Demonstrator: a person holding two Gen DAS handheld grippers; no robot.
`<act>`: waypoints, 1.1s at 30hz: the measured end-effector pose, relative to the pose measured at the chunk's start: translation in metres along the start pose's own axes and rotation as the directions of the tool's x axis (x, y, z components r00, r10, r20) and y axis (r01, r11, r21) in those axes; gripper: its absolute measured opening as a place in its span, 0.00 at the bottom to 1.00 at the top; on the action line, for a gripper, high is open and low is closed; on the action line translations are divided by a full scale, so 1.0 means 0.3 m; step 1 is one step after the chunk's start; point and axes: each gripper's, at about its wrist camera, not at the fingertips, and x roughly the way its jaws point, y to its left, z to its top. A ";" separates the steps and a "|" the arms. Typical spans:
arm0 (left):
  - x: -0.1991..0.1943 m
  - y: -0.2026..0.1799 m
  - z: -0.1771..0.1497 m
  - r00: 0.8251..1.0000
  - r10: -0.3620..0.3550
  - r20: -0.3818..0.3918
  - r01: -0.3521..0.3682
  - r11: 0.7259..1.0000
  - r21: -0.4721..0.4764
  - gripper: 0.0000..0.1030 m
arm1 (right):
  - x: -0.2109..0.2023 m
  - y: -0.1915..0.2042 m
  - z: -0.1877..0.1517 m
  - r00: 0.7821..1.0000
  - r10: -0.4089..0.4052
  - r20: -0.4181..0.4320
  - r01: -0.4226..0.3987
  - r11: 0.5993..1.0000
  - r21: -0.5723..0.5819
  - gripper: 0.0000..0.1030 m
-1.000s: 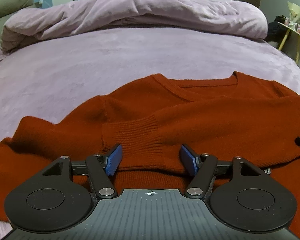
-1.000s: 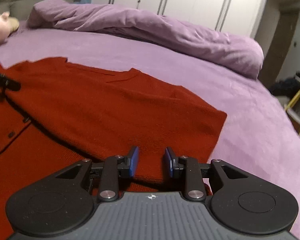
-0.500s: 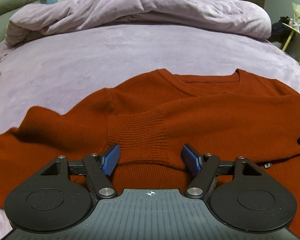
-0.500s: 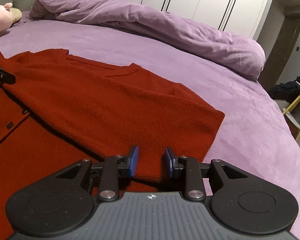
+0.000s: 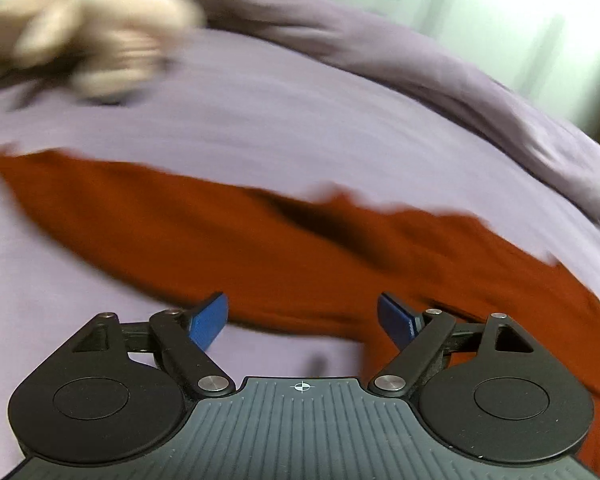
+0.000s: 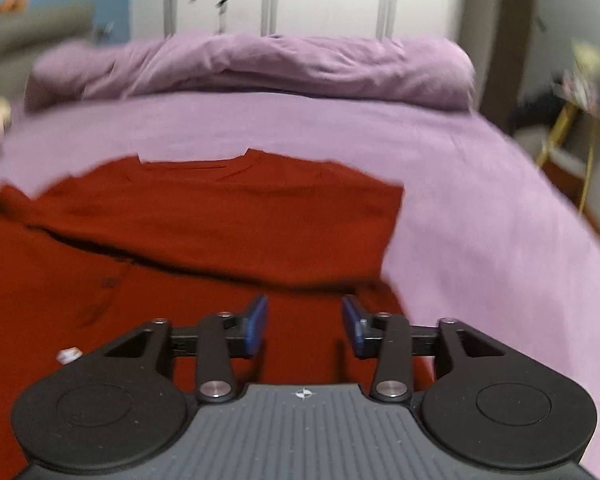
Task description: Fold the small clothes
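Rust-red knit cardigan [image 6: 228, 216] lies on the purple bed [image 6: 480, 216], near edge, partly folded. Right sleeve [image 6: 236, 240] is laid across the chest, giving a straight folded edge on the right side. Left sleeve [image 5: 112, 216] is spread out flat toward the far left, not yet brought in, by my reading. Likely left to do: fold that sleeve over, then double the body up from the hem.

Fabric looks soft, medium-weight, fine-ribbed; small dark buttons run down the front placket. A white tag sits near the left of the right-wrist view.

Left tongs [image 5: 303, 316] stand wide apart, jaws just opened further, nothing between them; they hover over the lower edge of the left sleeve. Right tongs [image 6: 305, 326] have just been opening too, parted above the body panel, gripping nothing.

Beyond: bunched purple duvet [image 6: 260, 68] at the far end, blurred plush toy [image 5: 88, 28] far left, white wardrobe behind.
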 end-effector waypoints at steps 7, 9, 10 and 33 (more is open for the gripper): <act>0.023 0.466 0.106 0.974 0.225 -0.008 -0.216 0.922 -0.320 0.84 | -0.084 -0.024 -0.123 0.991 0.131 -0.029 -0.117 0.952 0.284 0.47; 0.052 0.545 0.117 0.982 0.188 -0.026 -0.182 0.893 -0.413 0.83 | -0.072 -0.004 -0.125 0.989 0.136 -0.050 -0.116 0.948 0.297 0.47; 0.064 0.574 0.119 0.985 0.171 -0.023 -0.162 0.877 -0.453 0.82 | -0.068 0.007 -0.120 0.989 0.137 -0.053 -0.116 0.951 0.287 0.47; -0.188 0.004 0.219 0.859 -0.450 0.244 0.470 0.882 -0.026 0.09 | -0.078 0.032 -0.077 0.987 0.159 -0.007 -0.150 0.945 0.292 0.44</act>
